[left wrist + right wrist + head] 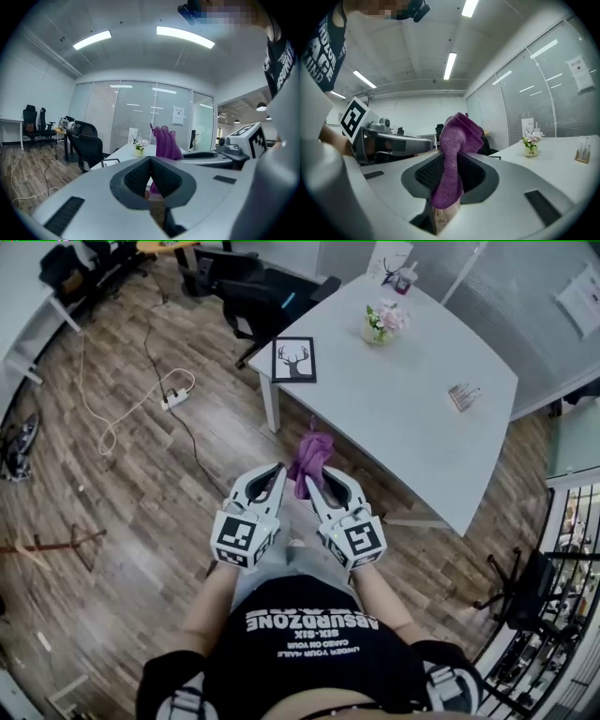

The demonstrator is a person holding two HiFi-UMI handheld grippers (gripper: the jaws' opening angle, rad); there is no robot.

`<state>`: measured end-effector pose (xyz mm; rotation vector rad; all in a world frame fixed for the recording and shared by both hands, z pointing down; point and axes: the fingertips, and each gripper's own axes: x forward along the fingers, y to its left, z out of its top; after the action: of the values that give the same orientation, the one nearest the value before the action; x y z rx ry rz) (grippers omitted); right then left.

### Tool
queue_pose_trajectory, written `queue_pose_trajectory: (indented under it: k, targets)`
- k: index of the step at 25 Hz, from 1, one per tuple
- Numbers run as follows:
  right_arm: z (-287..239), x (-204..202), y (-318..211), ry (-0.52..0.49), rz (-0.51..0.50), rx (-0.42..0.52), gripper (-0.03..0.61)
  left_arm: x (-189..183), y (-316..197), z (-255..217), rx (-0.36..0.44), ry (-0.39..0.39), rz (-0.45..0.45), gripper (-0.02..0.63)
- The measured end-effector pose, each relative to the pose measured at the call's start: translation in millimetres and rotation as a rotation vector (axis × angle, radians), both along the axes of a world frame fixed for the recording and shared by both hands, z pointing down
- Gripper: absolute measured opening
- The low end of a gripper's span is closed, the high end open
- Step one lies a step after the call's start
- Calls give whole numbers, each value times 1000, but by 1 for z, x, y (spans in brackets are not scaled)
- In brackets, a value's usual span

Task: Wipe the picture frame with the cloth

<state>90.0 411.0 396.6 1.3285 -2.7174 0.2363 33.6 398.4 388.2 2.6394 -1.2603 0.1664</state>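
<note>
The picture frame [293, 360], black-edged with a deer print, lies flat on the near left corner of the white table [422, 427]. My right gripper [314, 486] is shut on a purple cloth [310, 459], which sticks up out of its jaws [454, 138]. My left gripper [275, 476] is beside it with its jaws shut and nothing between them [150, 161]. Both grippers are held close together over the wooden floor, short of the table's edge and well away from the frame. In the left gripper view the cloth [166, 143] shows just past the jaw tips, and the frame [111, 162] is small beyond.
A vase of flowers [382, 322], a small bottle [404, 278] and a card stand [464, 396] stand on the table. Black office chairs [267, 298] crowd the table's far left side. A power strip [174, 399] with trailing cable lies on the floor.
</note>
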Motion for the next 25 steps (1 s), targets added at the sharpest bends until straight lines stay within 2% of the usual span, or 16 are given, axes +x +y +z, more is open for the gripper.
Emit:
queue_pose_trajectory:
  k: [6,11,18,25]
  targets:
    - [15,-8,-46,38,7,-43,103,-22,-45,23,-71,40,3,15]
    - [21,-17,-103,90,18,-35,104,-46,-105,29,-83,44,-4,14]
    - [34,-29,-173,138,65,-63,104,-66,-178,38,-117,35,63,15]
    - [64,-26,-213,164,116,-152,104,-82,-231,59,-148,18,100,15]
